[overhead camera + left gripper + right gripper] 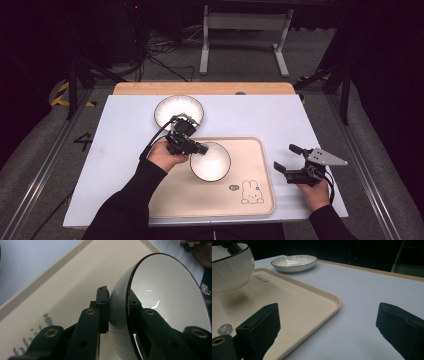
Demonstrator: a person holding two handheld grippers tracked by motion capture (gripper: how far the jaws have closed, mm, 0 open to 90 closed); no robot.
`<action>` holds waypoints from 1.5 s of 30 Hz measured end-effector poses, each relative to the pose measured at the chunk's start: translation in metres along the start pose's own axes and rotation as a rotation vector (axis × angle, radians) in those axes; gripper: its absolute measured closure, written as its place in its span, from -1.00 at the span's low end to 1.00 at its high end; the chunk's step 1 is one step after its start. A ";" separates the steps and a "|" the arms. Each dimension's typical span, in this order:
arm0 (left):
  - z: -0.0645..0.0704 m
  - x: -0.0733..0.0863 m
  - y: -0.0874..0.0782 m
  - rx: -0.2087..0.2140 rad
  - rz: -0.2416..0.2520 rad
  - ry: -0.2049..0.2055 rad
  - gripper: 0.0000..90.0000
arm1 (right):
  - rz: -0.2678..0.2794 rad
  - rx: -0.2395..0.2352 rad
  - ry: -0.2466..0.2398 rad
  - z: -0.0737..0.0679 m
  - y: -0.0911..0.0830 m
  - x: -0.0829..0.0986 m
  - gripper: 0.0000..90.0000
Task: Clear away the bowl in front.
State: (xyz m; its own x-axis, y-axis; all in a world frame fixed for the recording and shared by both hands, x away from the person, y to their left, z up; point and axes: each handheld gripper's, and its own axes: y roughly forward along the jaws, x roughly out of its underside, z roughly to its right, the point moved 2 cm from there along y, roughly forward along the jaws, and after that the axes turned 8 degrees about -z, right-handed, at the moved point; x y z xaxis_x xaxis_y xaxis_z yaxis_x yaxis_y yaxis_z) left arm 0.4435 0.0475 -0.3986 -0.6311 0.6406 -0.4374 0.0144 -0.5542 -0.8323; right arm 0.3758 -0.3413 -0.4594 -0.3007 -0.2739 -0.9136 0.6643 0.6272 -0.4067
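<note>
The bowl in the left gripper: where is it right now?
The bowl is over the tray's upper middle in the high view, its rim clamped by the left gripper, with the plate behind it.

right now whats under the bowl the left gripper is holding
The beige tray lies under the bowl, which the left gripper clamps by its rim. The tray part directly beneath is covered in the high view.

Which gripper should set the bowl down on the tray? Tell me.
Left. The left gripper already clamps the bowl by its rim above the tray; the right gripper is open, off beside the tray.
</note>
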 end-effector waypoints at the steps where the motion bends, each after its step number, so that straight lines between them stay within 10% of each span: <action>1: 0.000 0.000 0.001 0.002 -0.007 0.000 0.74 | 0.000 0.000 0.000 0.000 0.000 0.000 -0.87; 23: -0.009 0.005 0.019 -0.018 -0.107 -0.001 0.74 | 0.002 -0.001 0.001 0.000 -0.001 0.000 -0.87; 45: -0.019 0.004 0.023 -0.012 -0.098 0.002 0.67 | 0.002 -0.001 0.001 0.000 0.000 0.000 -0.87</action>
State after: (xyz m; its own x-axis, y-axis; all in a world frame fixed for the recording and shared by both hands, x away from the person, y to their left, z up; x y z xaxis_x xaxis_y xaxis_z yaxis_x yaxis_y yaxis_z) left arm 0.4559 0.0473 -0.4261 -0.6285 0.6925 -0.3542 -0.0381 -0.4823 -0.8752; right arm 0.3753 -0.3415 -0.4594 -0.2999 -0.2722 -0.9143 0.6642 0.6284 -0.4049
